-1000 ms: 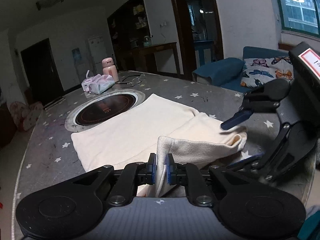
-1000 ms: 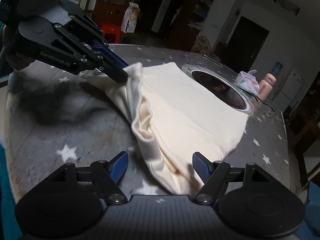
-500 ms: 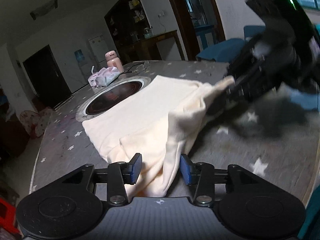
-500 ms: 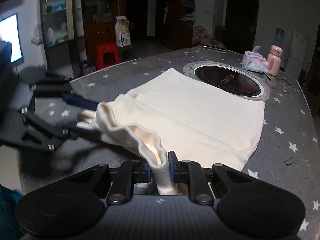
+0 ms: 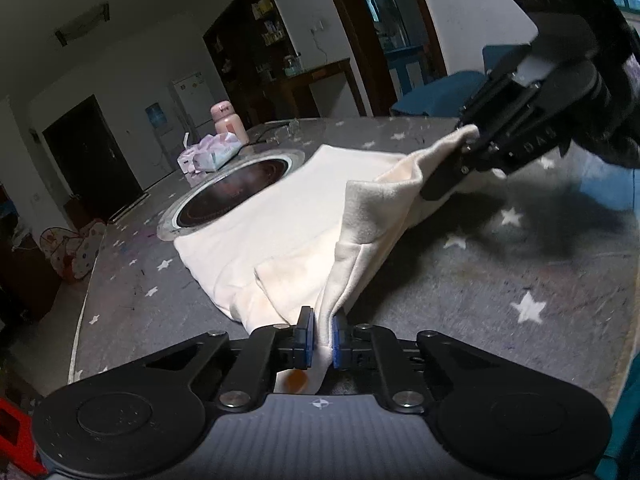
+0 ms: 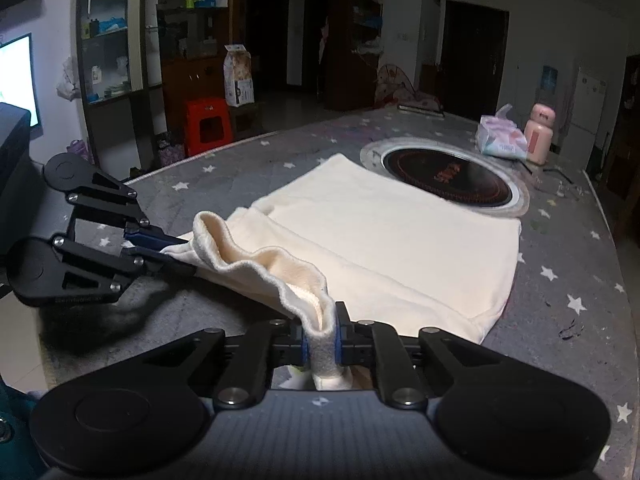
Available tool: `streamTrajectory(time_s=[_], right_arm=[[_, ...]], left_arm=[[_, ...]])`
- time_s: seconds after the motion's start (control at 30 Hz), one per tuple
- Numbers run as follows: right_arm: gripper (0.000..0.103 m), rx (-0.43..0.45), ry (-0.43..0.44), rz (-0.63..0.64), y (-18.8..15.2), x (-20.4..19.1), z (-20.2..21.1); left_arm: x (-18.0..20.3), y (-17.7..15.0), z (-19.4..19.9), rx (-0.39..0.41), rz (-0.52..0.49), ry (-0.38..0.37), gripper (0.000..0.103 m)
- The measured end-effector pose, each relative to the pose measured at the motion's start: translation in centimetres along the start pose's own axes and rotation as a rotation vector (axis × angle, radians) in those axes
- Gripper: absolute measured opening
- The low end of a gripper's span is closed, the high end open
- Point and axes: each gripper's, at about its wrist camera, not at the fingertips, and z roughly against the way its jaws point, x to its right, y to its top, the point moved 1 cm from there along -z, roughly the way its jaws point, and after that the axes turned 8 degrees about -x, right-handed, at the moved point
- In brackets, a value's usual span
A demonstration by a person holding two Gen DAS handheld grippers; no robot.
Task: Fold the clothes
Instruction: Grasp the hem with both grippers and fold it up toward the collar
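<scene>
Soft cloth lying against matt plastic and glossy glass

The cream garment is showing a matt, fleecy weave; the bench is wearing a dull grey star-printed cover; the round cooktop is gleaming glossy black inside a brushed metal ring; each hand-held gripper is looking like matt black plastic with shiny screws.

A dim room with white walls. Beyond the grey star-patterned table stand dark wooden shelves, a red stool beside them, and dark doorways behind.
</scene>
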Motion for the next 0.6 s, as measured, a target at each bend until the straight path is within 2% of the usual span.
streamTrajectory(time_s=[0.2, 0.37, 0.5, 0.6], right_arm=[[0.01, -0.002, 0.049, 0.045, -0.2, -1.8, 2.8], [0.007, -0.051, 0.13, 0.068, -1.3, -4.1, 6.8], [0.006, -0.081, 0.178, 0.079, -1.7, -6.1, 9.6], [0.006, -0.091, 0.171, 0.061, -1.5, -6.3, 9.9]], left_arm=[[0.0, -0.5, 3.5, 0.007, 0.018, -0.048, 0.01], [0.0, -0.9, 6.5, 0.013, 0.033, -0.088, 0.01], [-0.8, 0.1, 5.9, 0.028, 0.033, -0.084, 0.01], [-1.5, 1.1, 5.2, 0.041, 0.032, -0.078, 0.01]])
